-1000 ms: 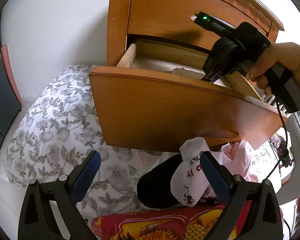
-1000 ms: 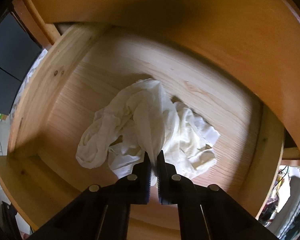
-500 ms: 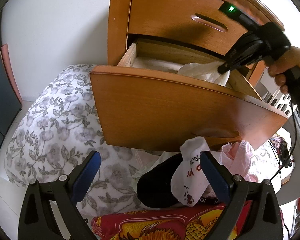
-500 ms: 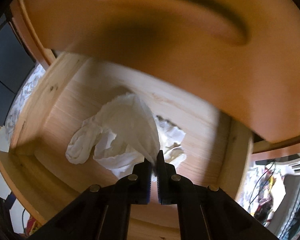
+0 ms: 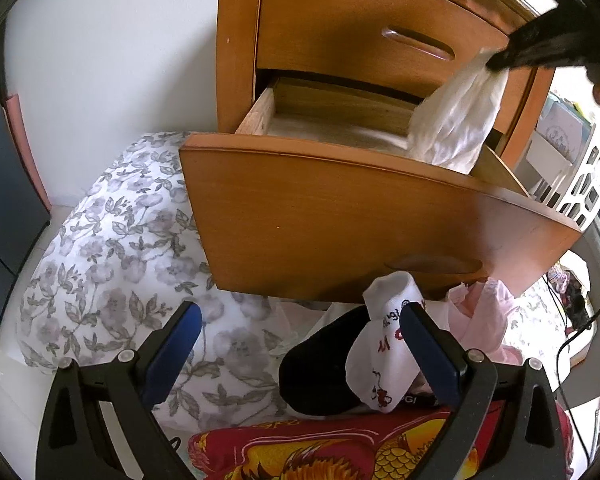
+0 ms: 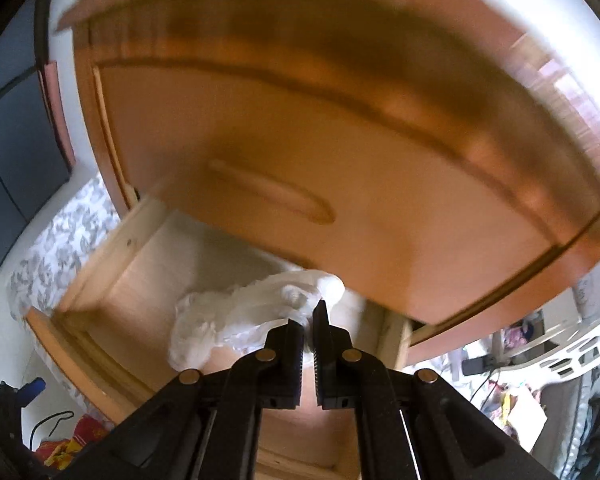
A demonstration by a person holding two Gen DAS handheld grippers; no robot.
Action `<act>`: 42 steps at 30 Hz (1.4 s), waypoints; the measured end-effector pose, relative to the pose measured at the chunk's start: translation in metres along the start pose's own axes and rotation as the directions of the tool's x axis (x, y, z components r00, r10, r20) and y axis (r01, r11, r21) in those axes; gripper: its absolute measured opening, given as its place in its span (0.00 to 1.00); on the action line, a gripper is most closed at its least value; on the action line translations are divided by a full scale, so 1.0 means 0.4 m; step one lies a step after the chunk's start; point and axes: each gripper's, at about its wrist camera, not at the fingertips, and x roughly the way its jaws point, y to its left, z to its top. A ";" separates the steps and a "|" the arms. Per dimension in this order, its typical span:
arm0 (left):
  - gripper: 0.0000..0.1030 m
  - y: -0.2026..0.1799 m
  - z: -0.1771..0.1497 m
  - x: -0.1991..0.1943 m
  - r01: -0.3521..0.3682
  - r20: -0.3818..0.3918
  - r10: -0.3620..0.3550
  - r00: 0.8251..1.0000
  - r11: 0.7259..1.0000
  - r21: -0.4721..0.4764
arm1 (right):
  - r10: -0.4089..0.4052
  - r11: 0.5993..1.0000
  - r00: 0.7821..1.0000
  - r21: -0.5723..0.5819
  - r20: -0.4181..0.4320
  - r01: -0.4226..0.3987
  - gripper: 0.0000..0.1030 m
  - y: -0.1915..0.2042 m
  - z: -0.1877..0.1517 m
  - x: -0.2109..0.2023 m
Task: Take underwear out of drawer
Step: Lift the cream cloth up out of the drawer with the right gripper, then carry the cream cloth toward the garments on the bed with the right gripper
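The open drawer (image 5: 372, 220) juts over the bed; below its front lie a floral pillow (image 5: 112, 264), a white sock (image 5: 384, 348) and pink cloth (image 5: 488, 320).

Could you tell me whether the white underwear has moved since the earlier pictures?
Yes. The white underwear, pinched by the right gripper, has risen from the open drawer floor to hang before the closed upper drawer.

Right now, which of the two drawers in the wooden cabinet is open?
The lower drawer: it is pulled out, white underwear lifting from it. The upper drawer is shut flush.
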 end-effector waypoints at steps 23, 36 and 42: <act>0.96 -0.017 -0.001 -0.022 -0.052 0.025 0.052 0.998 0.998 0.026 | -0.097 0.995 0.957 0.053 0.274 0.085 0.04 -0.096 0.048 -0.349; 0.96 -0.020 -0.003 -0.033 -0.069 0.041 0.067 0.997 0.997 0.035 | -0.132 0.991 0.885 0.048 0.447 0.124 0.04 -0.110 0.052 -0.622; 0.96 -0.022 -0.004 -0.045 -0.079 0.063 0.077 0.995 0.996 0.034 | -0.118 0.992 0.877 0.007 0.466 0.130 0.04 -0.078 0.020 -0.674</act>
